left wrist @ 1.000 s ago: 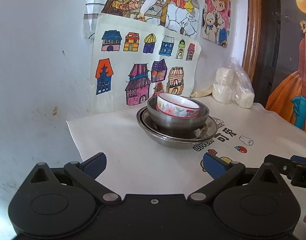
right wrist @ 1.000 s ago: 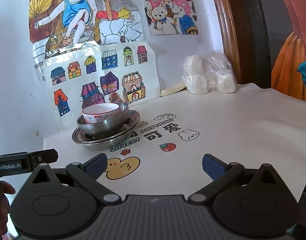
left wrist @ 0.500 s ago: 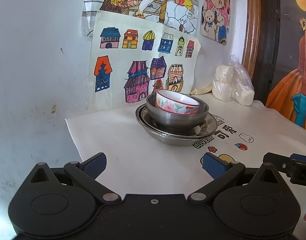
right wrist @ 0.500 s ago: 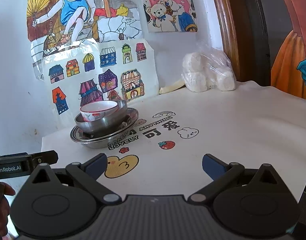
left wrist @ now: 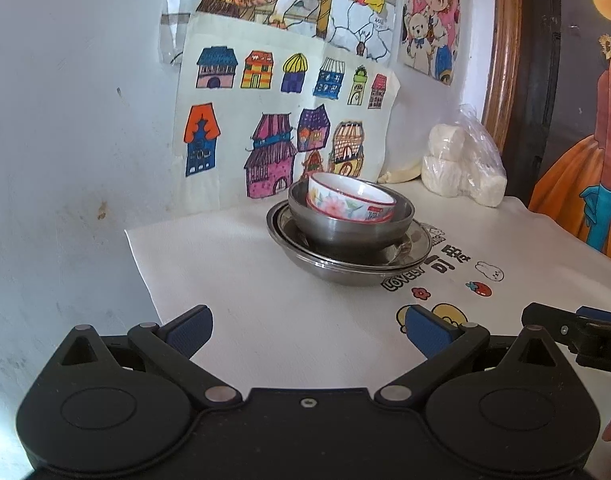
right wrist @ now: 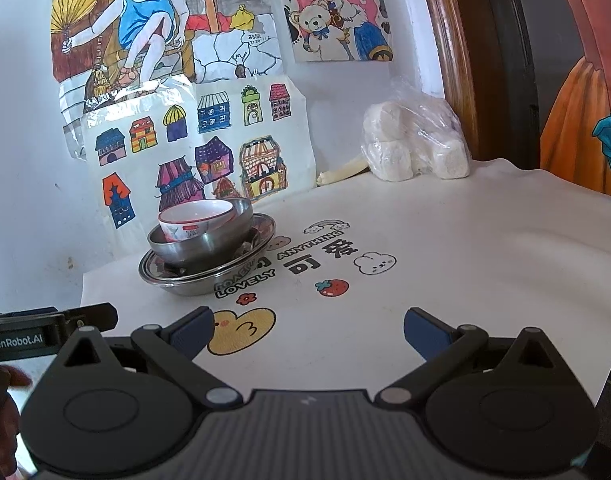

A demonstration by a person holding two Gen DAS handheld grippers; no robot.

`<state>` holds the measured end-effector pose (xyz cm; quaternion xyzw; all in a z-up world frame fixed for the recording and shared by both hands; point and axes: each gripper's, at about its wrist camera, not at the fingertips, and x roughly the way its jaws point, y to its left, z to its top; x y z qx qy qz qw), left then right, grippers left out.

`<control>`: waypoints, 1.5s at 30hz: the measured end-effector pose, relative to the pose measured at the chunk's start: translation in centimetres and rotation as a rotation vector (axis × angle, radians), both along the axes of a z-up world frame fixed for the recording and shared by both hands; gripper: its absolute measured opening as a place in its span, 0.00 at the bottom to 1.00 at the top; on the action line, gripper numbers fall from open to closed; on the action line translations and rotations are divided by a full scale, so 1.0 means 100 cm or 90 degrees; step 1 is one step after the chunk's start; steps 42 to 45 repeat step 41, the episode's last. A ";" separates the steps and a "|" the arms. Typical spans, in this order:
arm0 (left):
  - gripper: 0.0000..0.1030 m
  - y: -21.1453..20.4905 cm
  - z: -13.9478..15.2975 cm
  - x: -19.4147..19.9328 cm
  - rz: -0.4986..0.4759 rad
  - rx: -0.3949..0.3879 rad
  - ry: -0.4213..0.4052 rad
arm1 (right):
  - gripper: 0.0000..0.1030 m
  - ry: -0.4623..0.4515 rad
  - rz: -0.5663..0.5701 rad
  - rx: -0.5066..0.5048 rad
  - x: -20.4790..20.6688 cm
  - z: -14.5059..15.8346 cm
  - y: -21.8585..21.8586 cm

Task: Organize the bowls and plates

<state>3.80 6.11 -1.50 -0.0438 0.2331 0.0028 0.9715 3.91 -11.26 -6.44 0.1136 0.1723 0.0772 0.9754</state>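
Bowls nested on plates sit well ahead of both empty, wide-open grippers.

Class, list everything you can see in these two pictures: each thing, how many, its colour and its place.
Ceramic bowl: one, white with flowers and red rim, inside the steel bowl.
Steel bowl: one, silver, on the steel plates.
Steel plates: apparently two, silver, nested on the tablecloth.
Tablecloth: one, white with cartoon prints.
Bag of white lumps: one, clear, by the wall.
Drawings: several, colourful, on the wall.
Left tongs: open, empty.
Right tongs: open, empty.
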 end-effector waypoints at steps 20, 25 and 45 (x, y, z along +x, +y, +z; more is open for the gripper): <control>0.99 -0.009 -0.005 0.004 -0.024 0.000 0.027 | 1.00 0.007 0.004 0.007 0.004 -0.001 -0.002; 0.99 -0.009 -0.004 0.005 -0.026 0.003 0.028 | 1.00 0.009 0.006 0.009 0.005 -0.002 -0.002; 0.99 -0.009 -0.006 0.007 -0.023 0.003 0.035 | 1.00 0.016 0.009 0.011 0.007 -0.004 -0.002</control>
